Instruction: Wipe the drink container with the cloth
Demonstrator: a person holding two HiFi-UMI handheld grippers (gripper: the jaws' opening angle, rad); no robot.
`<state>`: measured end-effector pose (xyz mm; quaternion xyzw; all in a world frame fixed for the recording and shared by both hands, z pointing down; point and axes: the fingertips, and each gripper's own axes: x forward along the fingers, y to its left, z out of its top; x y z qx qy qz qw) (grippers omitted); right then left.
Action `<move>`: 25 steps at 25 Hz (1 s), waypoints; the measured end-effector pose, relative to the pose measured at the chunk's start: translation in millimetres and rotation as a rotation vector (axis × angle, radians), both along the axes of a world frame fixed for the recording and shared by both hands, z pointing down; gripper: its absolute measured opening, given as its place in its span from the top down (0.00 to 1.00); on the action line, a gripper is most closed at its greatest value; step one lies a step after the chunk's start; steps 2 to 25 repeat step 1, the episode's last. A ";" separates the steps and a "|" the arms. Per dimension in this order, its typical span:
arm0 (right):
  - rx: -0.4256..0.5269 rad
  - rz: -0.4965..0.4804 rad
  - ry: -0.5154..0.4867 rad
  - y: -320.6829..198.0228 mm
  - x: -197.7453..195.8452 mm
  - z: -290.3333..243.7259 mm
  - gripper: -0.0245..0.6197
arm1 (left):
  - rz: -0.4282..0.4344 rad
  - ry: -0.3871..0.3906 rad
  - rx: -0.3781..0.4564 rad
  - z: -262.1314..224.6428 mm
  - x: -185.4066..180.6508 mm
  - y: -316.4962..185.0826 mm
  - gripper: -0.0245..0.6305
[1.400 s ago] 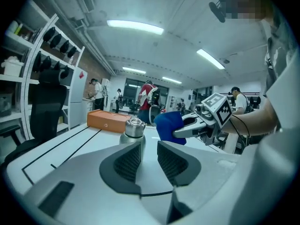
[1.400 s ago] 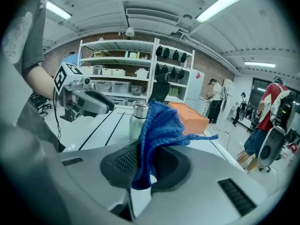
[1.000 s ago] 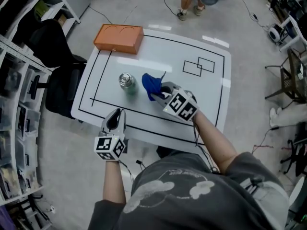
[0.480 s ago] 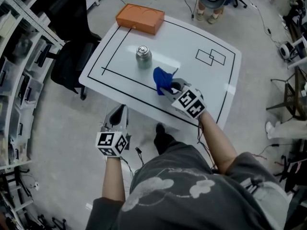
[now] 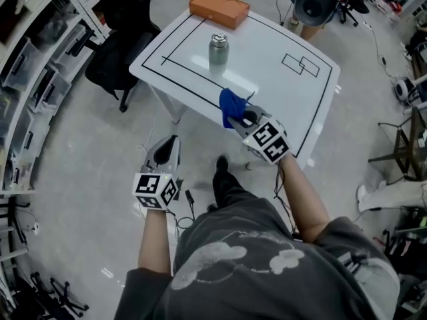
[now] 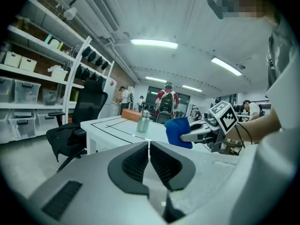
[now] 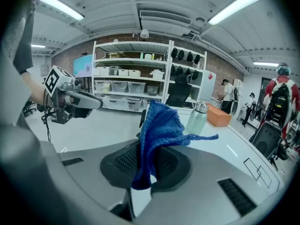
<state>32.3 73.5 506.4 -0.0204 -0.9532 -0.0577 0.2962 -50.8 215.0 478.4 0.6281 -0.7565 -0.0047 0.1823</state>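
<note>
A metal drink container (image 5: pixel 218 49) stands upright on the white table (image 5: pixel 267 79), seen also in the left gripper view (image 6: pixel 144 122) and the right gripper view (image 7: pixel 197 117). My right gripper (image 5: pixel 241 120) hovers at the table's near edge, shut on a blue cloth (image 5: pixel 231 106) that sticks up from its jaws (image 7: pixel 159 132). My left gripper (image 5: pixel 167 153) is off the table over the floor, well short of the container, its jaws shut with nothing between them (image 6: pixel 149 165).
An orange box (image 5: pixel 219 9) lies at the table's far corner. Black lines and two rectangles (image 5: pixel 299 64) mark the tabletop. A black chair (image 5: pixel 123 45) stands to the left of the table, shelving (image 5: pixel 33 65) farther left. A person (image 6: pixel 166 102) stands beyond the table.
The view has pulled back from the table. Both grippers have come back toward the near edge, the left one now over the floor. The cloth stays in the right gripper.
</note>
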 end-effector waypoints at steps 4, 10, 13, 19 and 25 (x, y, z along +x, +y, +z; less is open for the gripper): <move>-0.001 -0.004 -0.002 12.2 4.0 -1.9 0.90 | -0.007 0.000 0.000 -0.8 4.5 12.2 0.94; -0.001 -0.004 -0.002 12.2 4.0 -1.9 0.90 | -0.007 0.000 0.000 -0.8 4.5 12.2 0.94; -0.001 -0.004 -0.002 12.2 4.0 -1.9 0.90 | -0.007 0.000 0.000 -0.8 4.5 12.2 0.94; -0.001 -0.004 -0.002 12.2 4.0 -1.9 0.90 | -0.007 0.000 0.000 -0.8 4.5 12.2 0.94; -0.001 -0.004 -0.002 12.2 4.0 -1.9 0.90 | -0.007 0.000 0.000 -0.8 4.5 12.2 0.94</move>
